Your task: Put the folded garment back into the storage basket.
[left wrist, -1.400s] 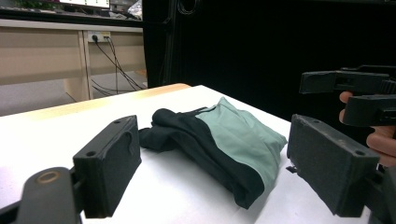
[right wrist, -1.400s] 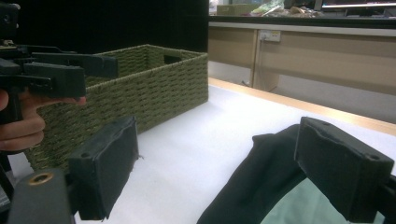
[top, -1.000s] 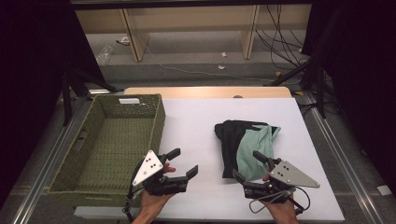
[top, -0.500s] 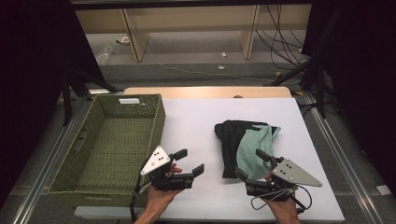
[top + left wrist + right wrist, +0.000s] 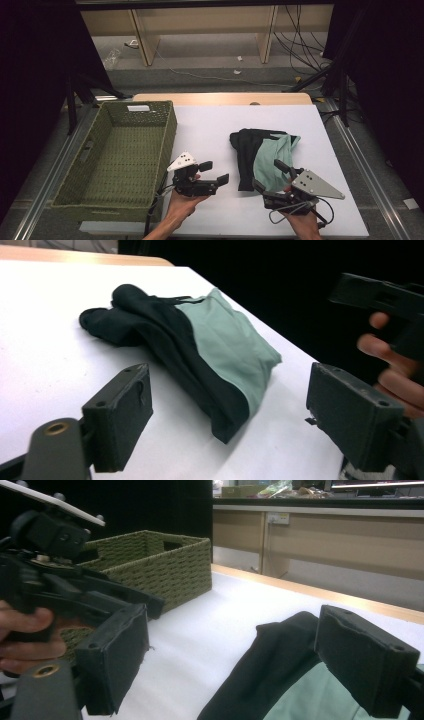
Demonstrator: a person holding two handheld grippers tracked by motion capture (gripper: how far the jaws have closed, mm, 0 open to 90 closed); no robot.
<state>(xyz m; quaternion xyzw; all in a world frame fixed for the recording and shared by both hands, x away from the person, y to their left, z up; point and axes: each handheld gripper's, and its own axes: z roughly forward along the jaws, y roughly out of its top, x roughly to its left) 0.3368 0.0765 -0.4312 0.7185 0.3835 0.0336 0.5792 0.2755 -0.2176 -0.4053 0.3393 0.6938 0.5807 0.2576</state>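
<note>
On the white tabletop (image 5: 210, 130), a woven green rectangular basket (image 5: 120, 155) stands at the left, and a folded black and pale green cloth bundle (image 5: 262, 152) lies right of centre. The left gripper (image 5: 216, 172), jaws released, sits between them, while the right gripper (image 5: 270, 175) holds its spread jaws over the bundle's near edge.

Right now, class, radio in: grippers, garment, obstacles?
Left gripper open, empty. Right gripper open at the folded clothes' near edge. Green basket empty, left. White table between bare.
</note>
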